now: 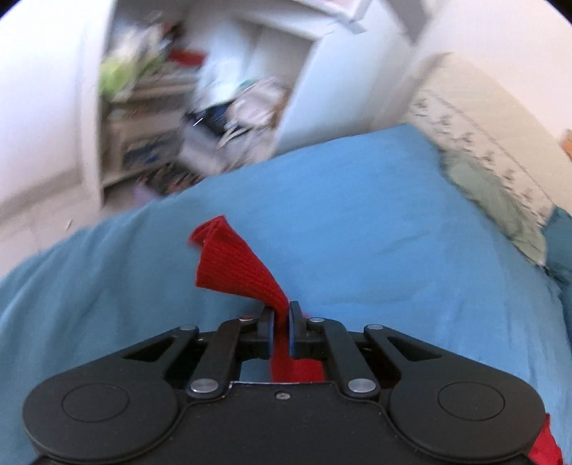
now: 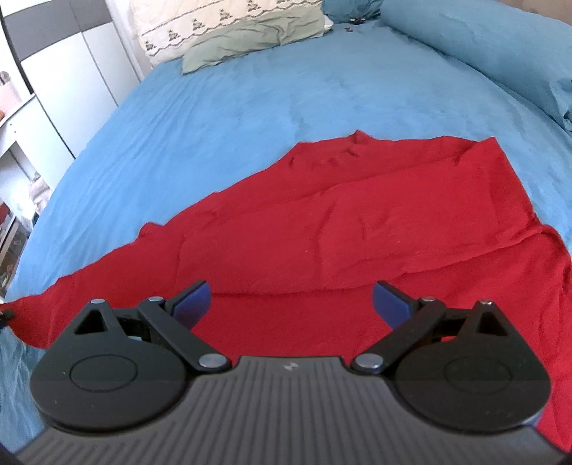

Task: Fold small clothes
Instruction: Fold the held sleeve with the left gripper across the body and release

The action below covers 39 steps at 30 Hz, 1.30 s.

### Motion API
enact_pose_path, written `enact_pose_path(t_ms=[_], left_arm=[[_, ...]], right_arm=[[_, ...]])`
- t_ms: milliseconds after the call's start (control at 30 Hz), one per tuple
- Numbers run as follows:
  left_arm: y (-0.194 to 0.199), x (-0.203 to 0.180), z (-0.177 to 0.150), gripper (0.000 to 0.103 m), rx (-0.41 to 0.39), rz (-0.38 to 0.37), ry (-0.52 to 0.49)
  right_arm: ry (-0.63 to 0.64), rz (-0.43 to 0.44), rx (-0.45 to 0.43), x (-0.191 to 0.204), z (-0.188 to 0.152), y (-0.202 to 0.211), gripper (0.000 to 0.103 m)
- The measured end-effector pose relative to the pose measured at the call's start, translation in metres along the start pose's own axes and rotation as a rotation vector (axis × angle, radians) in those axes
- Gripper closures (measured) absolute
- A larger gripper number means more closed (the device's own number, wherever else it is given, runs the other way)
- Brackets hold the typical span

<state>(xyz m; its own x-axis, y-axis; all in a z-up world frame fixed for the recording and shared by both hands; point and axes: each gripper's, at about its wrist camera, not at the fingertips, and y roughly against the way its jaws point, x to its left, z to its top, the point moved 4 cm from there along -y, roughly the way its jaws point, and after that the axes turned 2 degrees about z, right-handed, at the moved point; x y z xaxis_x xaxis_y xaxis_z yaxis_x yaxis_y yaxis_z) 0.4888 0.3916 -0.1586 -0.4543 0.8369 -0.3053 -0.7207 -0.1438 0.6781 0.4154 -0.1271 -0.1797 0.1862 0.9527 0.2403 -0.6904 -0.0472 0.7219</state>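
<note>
A red knit garment (image 2: 357, 221) lies spread on the blue bed sheet (image 2: 250, 107), partly folded over itself. My left gripper (image 1: 281, 314) is shut on a ribbed red end of the garment (image 1: 232, 261), which sticks up past the fingertips above the sheet (image 1: 357, 221). My right gripper (image 2: 290, 298) is open and empty, hovering just over the near part of the red garment. A stretched corner of the garment reaches the far left edge of the right wrist view (image 2: 21, 311).
A grey-green cloth (image 2: 250, 35) and a patterned cream pillow (image 2: 200, 21) lie at the head of the bed. A rolled blue duvet (image 2: 500, 46) runs along the right. White shelves with clutter (image 1: 171, 118) stand beyond the bed edge.
</note>
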Motion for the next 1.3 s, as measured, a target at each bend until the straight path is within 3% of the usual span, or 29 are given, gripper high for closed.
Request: enact_pose_path(t_ms=[133,267,500,667,833,967,1200,1267,1300], left_arm=[[0.039,-0.079,0.001,0.096,-0.101,-0.087,-0.157],[0.071,-0.171,-0.016,0.096,-0.135,-0.225,-0.299],[0.09,-0.325,-0.107,0.096,-0.059,-0.437,-0.484],[0.074,-0.403,-0.202,0.096,0.069,-0.502,-0.595],[0.05,-0.439,-0.284,0.096,0.166,-0.48,-0.696],[0.033,-0.447,-0.327,0.096,0.203,-0.431,-0.751],[0.024,-0.448,-0.349,0.093,0.228,-0.393,-0.807],[0.024,-0.449,-0.344,0.085,0.235,-0.4,-0.801],[0.027,-0.449,-0.342,0.066,0.24,-0.408,-0.793]], right_arm=[[-0.004,-0.012,-0.015,-0.024,0.012,0.006,0.0],[-0.002,-0.014,-0.026,-0.053,0.027,0.014,0.0],[0.033,-0.034,-0.061,-0.115,0.052,0.033,0.0],[0.036,-0.023,-0.051,-0.163,0.063,0.037,0.0],[0.047,-0.009,-0.032,-0.204,0.067,0.031,0.0],[0.032,0.007,-0.014,-0.233,0.066,0.02,0.0],[0.015,0.04,0.007,-0.257,0.06,0.008,0.0],[0.012,0.046,0.008,-0.259,0.06,0.008,0.0],[0.012,0.049,0.009,-0.258,0.06,0.008,0.0]])
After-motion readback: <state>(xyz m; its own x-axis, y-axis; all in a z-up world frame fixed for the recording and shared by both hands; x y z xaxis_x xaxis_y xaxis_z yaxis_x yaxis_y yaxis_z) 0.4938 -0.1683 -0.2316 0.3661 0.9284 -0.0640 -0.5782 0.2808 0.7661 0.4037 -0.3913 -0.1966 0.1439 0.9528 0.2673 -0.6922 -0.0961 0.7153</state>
